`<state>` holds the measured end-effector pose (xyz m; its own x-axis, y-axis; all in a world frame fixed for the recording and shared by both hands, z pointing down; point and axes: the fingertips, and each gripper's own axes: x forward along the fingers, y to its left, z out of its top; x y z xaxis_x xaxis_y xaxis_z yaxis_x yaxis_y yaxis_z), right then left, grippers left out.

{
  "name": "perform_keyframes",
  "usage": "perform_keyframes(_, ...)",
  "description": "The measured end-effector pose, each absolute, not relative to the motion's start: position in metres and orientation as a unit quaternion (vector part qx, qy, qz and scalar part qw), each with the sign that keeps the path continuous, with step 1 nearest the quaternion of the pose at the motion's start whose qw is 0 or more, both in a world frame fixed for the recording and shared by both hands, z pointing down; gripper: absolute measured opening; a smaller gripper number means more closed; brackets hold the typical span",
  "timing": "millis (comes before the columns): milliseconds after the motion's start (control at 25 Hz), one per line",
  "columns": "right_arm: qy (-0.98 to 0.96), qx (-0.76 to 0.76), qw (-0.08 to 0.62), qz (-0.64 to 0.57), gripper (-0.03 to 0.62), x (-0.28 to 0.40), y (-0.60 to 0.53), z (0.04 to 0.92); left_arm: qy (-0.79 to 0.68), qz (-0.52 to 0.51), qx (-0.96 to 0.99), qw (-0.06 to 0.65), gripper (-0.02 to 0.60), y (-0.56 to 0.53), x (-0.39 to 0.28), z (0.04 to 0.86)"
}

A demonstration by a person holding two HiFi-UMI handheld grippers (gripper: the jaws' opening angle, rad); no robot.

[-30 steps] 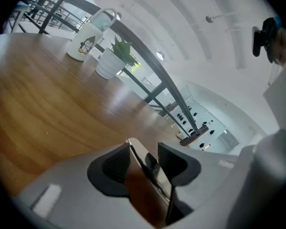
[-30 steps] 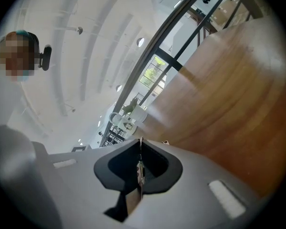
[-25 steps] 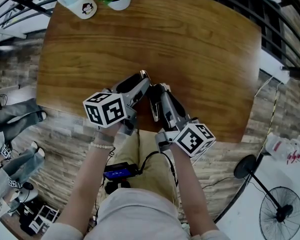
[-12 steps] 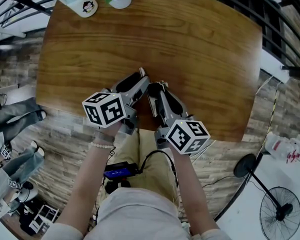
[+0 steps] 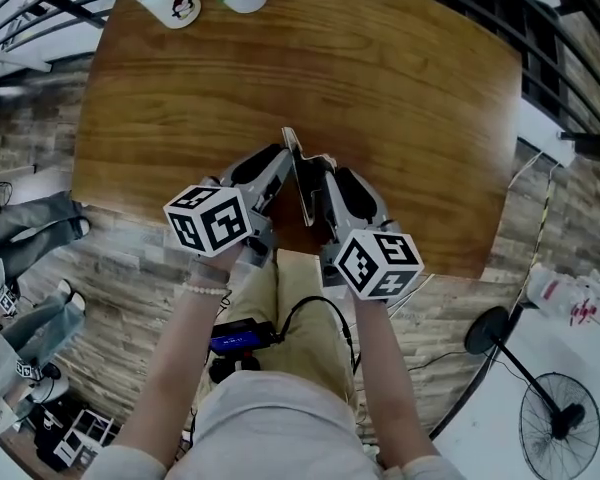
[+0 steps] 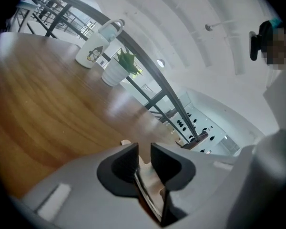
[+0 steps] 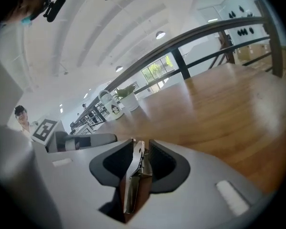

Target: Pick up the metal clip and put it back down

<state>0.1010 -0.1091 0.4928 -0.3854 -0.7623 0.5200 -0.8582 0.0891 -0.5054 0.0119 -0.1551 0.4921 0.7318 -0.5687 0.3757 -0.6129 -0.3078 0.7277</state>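
The metal clip (image 5: 296,168) is pinched at one end by the left gripper (image 5: 280,154), over the table's (image 5: 380,88) near edge; it is left loose between the jaws of the right gripper (image 5: 324,166), which have just been opening, so it could be dropped if that one pinch slips. The looseness is shown only in the right gripper view; it cannot be told from the head view.

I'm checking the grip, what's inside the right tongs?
The metal clip stands on edge between the right tongs, whose jaws have just been opening; a gap shows beside it. Its lower end is hidden by the tongs' body.
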Motion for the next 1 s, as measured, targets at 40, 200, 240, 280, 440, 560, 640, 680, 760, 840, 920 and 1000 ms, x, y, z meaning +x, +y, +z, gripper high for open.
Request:
perform_keyframes(40, -0.735, 0.558, 0.066, 0.378, 0.108, 0.104, -0.109, 0.489, -0.367, 0.026, 0.813, 0.451, 0.071, -0.154, 0.011, 0.489)
perform_keyframes(200, -0.739, 0.580, 0.081, 0.334, 0.023, 0.110, -0.106, 0.469, -0.372, 0.040, 0.835, 0.404, 0.003, -0.148, 0.008, 0.467)
perform_keyframes(240, -0.742, 0.580, 0.082, 0.326, 0.023, 0.110, -0.105, 0.463, -0.372, 0.042, 0.840, 0.392, 0.000, -0.146, 0.007, 0.459)
perform_keyframes(280, -0.745, 0.580, 0.083, 0.318, 0.023, 0.110, -0.104, 0.456, -0.370, 0.044, 0.846, 0.380, 0.000, -0.145, 0.007, 0.451)
perform_keyframes(440, -0.755, 0.582, 0.080, 0.291, 0.023, 0.109, -0.098, 0.426, -0.364, 0.047, 0.867, 0.336, 0.000, -0.137, 0.005, 0.417)
perform_keyframes(560, -0.762, 0.584, 0.075, 0.268, 0.023, 0.108, -0.093, 0.400, -0.357, 0.049, 0.883, 0.302, 0.000, -0.131, 0.003, 0.390)
perform_keyframes(640, -0.767, 0.585, 0.071, 0.254, 0.023, 0.107, -0.088, 0.383, -0.351, 0.051, 0.892, 0.279, 0.000, -0.125, 0.002, 0.372)
perform_keyframes(680, -0.770, 0.584, 0.068, 0.247, 0.023, 0.106, -0.086, 0.374, -0.349, 0.053, 0.897, 0.267, 0.000, -0.122, 0.001, 0.363)
perform_keyframes(760, -0.776, 0.583, 0.063, 0.232, 0.023, 0.104, -0.081, 0.356, -0.345, 0.055, 0.905, 0.241, 0.000, -0.116, 0.000, 0.345)
perform_keyframes(840, -0.782, 0.582, 0.059, 0.215, 0.023, 0.104, -0.076, 0.339, -0.342, 0.052, 0.912, 0.219, 0.000, -0.111, 0.000, 0.327)
perform_keyframes(920, -0.787, 0.582, 0.057, 0.198, 0.023, 0.105, -0.071, 0.324, -0.341, 0.046, 0.917, 0.201, 0.000, -0.106, -0.001, 0.310)
perform_keyframes(1000, -0.792, 0.581, 0.058, 0.181, 0.023, 0.104, -0.066, 0.310, -0.340, 0.039, 0.921, 0.185, 0.000, -0.101, -0.004, 0.293)
